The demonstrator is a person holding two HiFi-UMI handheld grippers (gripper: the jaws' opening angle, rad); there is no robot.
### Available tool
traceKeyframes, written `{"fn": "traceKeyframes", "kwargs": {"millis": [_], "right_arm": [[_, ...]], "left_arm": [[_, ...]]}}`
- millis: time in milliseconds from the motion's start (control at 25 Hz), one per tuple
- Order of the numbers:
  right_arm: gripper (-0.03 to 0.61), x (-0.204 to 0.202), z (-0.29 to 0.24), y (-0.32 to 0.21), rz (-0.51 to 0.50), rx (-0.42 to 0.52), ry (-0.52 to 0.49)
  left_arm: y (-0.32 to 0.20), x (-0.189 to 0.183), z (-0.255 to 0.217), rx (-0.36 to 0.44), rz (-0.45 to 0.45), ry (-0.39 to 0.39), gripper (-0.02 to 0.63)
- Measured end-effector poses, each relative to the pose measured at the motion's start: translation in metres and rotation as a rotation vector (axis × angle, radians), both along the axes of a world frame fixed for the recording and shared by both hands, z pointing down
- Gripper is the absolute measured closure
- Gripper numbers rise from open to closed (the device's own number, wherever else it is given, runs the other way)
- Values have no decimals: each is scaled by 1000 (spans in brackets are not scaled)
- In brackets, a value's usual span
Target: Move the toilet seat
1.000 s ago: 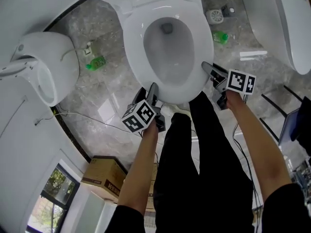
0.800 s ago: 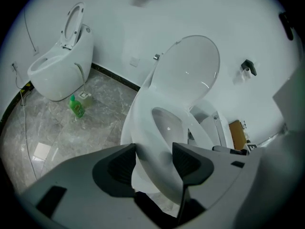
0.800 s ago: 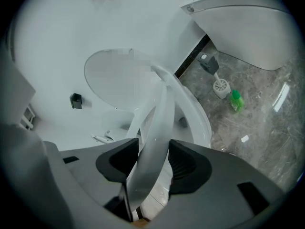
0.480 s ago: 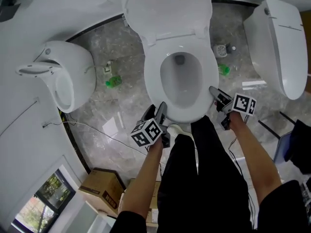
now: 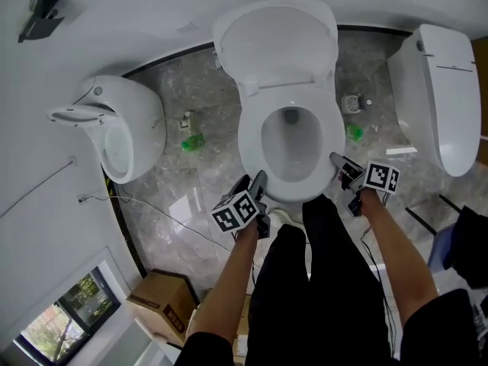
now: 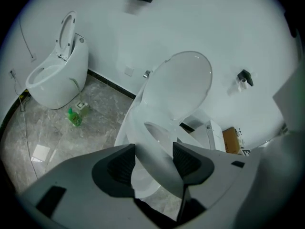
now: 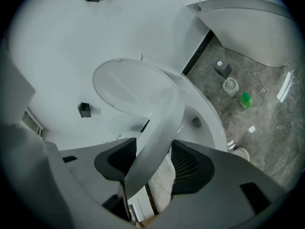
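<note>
Clamping from both sides, the dark ribbed fingers (image 6: 121,163) of the left gripper (image 6: 154,154) are pressing on the edge of the glossy white oval plastic toilet seat (image 6: 155,171), which is filling the gap between them at the bottom centre of the left gripper view. The right gripper (image 7: 153,159) is gripping the same ring edge-on between its fingers (image 7: 185,163), low in its frame.

In the head view the left gripper (image 5: 252,183) is sitting at the seat's front-left and the right gripper (image 5: 341,166) at its right side. The toilet seat (image 5: 250,143) is lying in the centre of the frame over the white ceramic bowl (image 5: 290,162). The rounded white lid (image 5: 274,40) is standing open toward the top of the frame.

The main risk is looking like slip: the plastic is smooth and shiny, and each grip is biting only a narrow strip near the edge, so a quick pull could be freeing the ring and letting it bang onto the bowl. The two holds are also sitting unevenly, one nearer the front than the other. Raising them at different rates would probably be twisting the ring and straining its hinge at the back. The person's black-trousered legs (image 5: 305,280) are standing close against the front, at the bottom of the frame, leaving little room for stepping back.
</note>
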State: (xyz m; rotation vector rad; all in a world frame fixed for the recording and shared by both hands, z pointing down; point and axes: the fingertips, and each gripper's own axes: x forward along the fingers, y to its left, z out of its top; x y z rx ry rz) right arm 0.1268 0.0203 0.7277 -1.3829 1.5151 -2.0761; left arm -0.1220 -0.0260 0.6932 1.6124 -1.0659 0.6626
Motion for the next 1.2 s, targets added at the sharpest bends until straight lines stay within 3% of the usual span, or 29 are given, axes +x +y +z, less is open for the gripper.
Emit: {"fn": "traceKeyframes", "kwargs": {"millis": [200,680,840,1200], "right_arm": [[341,3,-18,-17,54,-73,-13],[345,9,-33,-29,48,-160,-29],[359,10,-36,-31,106,-184,-83],[356,22,-55,-54,126,-216,-81]], "left_arm": [[-23,3,-23,3,-38,42,353],[-40,13,-41,-60,81,38,339],[-43,12,-47,-46,52,61,336],[-73,22,-67,-16,-30,109,324]]}}
